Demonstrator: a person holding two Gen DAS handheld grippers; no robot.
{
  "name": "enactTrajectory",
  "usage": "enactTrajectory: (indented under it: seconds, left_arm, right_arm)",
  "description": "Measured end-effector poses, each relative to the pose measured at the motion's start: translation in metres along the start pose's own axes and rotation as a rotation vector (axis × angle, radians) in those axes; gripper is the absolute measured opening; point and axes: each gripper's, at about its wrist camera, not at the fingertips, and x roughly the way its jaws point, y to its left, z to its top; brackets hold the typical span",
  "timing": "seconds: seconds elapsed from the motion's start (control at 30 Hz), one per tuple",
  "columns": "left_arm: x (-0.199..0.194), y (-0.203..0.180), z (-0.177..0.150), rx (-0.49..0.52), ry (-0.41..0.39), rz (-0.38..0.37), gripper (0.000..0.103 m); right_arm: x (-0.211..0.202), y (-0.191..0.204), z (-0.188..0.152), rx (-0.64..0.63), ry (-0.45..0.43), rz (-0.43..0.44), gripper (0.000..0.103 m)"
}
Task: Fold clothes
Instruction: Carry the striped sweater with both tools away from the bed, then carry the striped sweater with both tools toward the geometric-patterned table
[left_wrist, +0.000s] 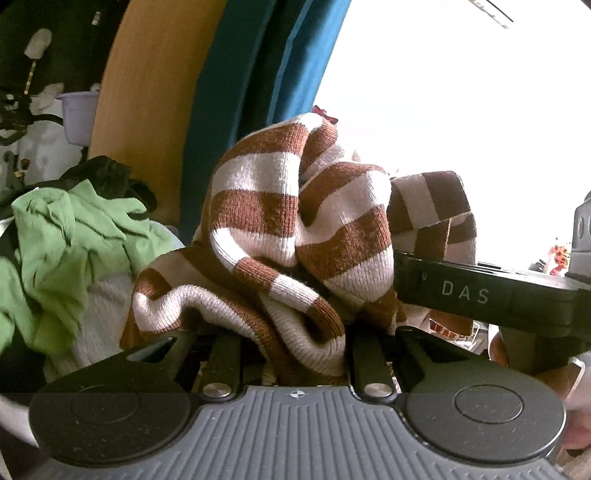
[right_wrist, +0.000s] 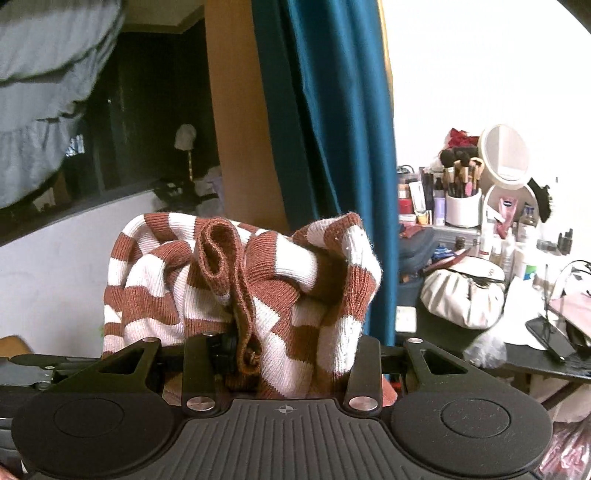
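Fingertips of both hand-held grippers buried under bunched striped sweater (left_wrist: 295, 229); jaw closure indeterminate. Green garment (left_wrist: 70, 251) cut off at left edge. Window area overexposed.

Striped knit sweater (left_wrist: 295, 229) bunched directly ahead of both tools, green garment (left_wrist: 74, 240) heaped to left, teal curtain (right_wrist: 332, 147) hanging behind, crowded table (right_wrist: 535, 354) of cosmetics to right, open air only above sweater.

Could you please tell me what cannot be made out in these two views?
- Left gripper fingertips: left view, buried under the sweater.
- Right gripper fingertips: right view, sweater covers them.
- Sweater's shape: both views, bunched.
- Window scene: left view, overexposed.
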Motion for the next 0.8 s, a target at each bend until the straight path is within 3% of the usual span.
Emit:
enactTrajectory:
  seconds: [0.3,0.5,0.8]
  left_arm:
    - [-0.037,-0.113,-0.052,-0.014,0.033,0.028,0.02]
    - [-0.031,-0.148,-0.065,0.014,0.085,-0.031,0.02]
    - [-0.005,-0.163,-0.075,0.026,0.148,-0.202,0.02]
  right_arm:
    - [-0.125,-0.055,-0.047,0.017,-0.01,0.033,0.036]
    - [-0.172,-0.083,-0.068,0.058,-0.001,-0.029,0.036]
    - [-0.192,-0.098,-0.073,0.073,0.038,-0.202,0.036]
